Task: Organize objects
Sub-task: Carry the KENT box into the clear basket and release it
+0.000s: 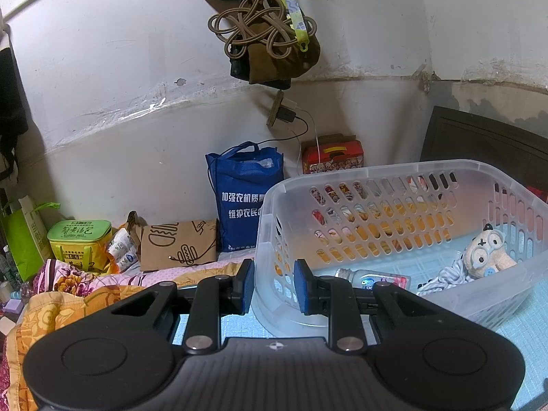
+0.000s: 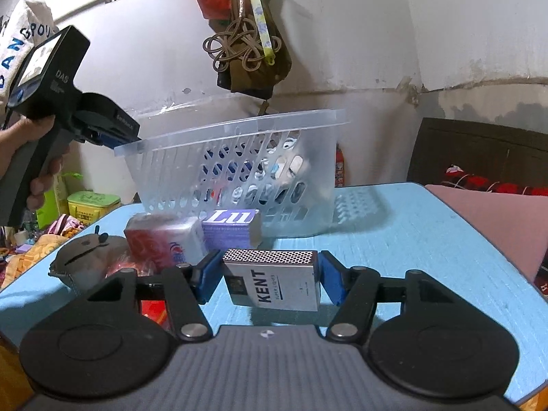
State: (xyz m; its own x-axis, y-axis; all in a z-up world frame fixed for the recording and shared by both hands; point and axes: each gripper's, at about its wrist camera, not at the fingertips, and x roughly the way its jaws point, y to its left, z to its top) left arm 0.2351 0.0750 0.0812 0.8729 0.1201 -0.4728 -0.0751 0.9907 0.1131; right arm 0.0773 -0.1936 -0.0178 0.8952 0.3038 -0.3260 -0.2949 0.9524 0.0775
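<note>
A clear plastic basket (image 1: 394, 174) sits tilted on the light blue table (image 2: 428, 239). My left gripper (image 1: 274, 286) is shut on the basket's near rim and lifts that side; it also shows in the right wrist view (image 2: 116, 140). Inside the basket lie a small bottle (image 1: 373, 278), a plush owl toy (image 1: 488, 255) and a striped cloth (image 1: 448, 274). My right gripper (image 2: 270, 279) is shut on a white KENT cigarette pack (image 2: 274, 282) just above the table, in front of the basket (image 2: 239, 164).
On the table left of the pack lie a tissue pack (image 2: 164, 239), a purple LUX box (image 2: 233, 227), a grey pouch (image 2: 85, 257) and a red item (image 2: 154, 311). A blue bag (image 1: 243, 195), a paper bag (image 1: 178, 245) and a green box (image 1: 80, 243) stand by the wall.
</note>
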